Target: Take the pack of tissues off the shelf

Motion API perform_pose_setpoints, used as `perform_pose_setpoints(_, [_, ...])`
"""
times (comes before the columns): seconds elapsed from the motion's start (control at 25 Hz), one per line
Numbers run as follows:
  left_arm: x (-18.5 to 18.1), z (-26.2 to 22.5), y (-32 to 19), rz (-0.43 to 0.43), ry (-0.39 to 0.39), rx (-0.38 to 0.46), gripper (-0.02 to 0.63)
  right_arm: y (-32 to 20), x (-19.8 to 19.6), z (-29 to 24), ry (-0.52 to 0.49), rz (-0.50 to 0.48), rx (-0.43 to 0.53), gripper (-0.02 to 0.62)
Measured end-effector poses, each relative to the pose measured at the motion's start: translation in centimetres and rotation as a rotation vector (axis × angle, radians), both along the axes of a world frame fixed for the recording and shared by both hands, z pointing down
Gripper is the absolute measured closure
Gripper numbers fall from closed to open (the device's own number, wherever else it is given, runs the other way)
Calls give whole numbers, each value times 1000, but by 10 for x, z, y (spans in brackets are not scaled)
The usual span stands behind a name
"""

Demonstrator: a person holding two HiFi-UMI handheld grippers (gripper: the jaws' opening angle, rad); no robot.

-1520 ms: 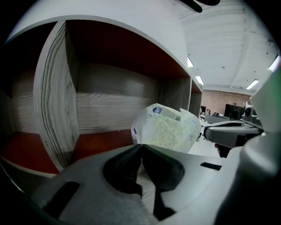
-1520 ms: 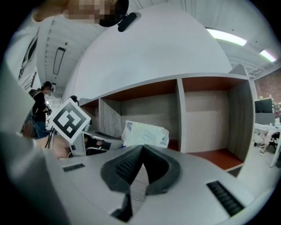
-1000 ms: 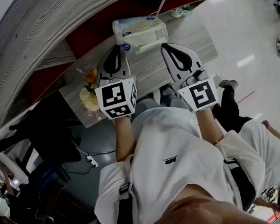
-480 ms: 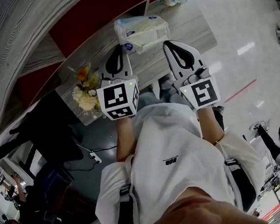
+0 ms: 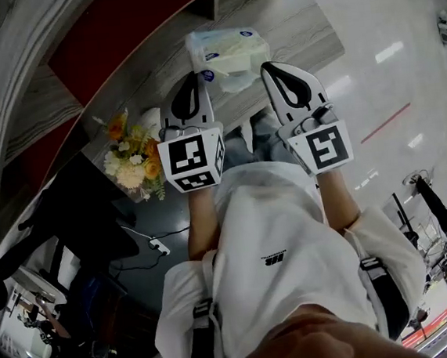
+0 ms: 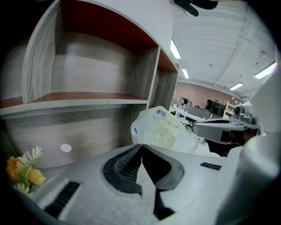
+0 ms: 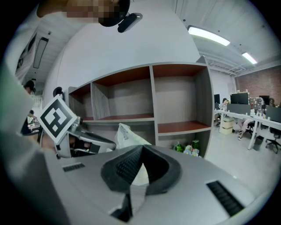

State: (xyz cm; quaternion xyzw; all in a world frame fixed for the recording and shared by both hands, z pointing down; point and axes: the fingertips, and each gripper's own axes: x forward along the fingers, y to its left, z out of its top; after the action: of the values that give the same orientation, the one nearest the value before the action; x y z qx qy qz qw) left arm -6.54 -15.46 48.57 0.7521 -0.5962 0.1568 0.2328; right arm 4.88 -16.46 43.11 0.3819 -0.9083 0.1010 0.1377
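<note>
Passage to the left of the left gripper (image 5: 194, 74) is obstructed by a flower bouquet (image 5: 131, 156). The gap between it and the right gripper (image 5: 265, 65) is filled by the pack of tissues (image 5: 225, 48). Open floor (image 5: 386, 72) is noted to the right of the shelf ledge (image 5: 304, 33). The compartments above are separated by an upright divider (image 7: 152, 92).

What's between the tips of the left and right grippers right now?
The pack of tissues, flanked at their tips by the left gripper and the right gripper. The head view shows it, with nothing else in that gap.
</note>
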Motion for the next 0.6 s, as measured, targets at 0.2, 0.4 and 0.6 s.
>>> perform_pose_setpoints(0.2, [9, 23, 3, 20, 11, -34, 575, 5, 9, 20, 9, 19, -31, 571])
perform_pose_setpoints(0.4, [16, 45, 7, 48, -4, -66, 574, 9, 15, 43, 26, 30, -64, 571])
perform_pose_setpoints(0.6, [18, 70, 12, 61, -14, -97, 574, 12, 17, 64, 43, 29, -89, 571])
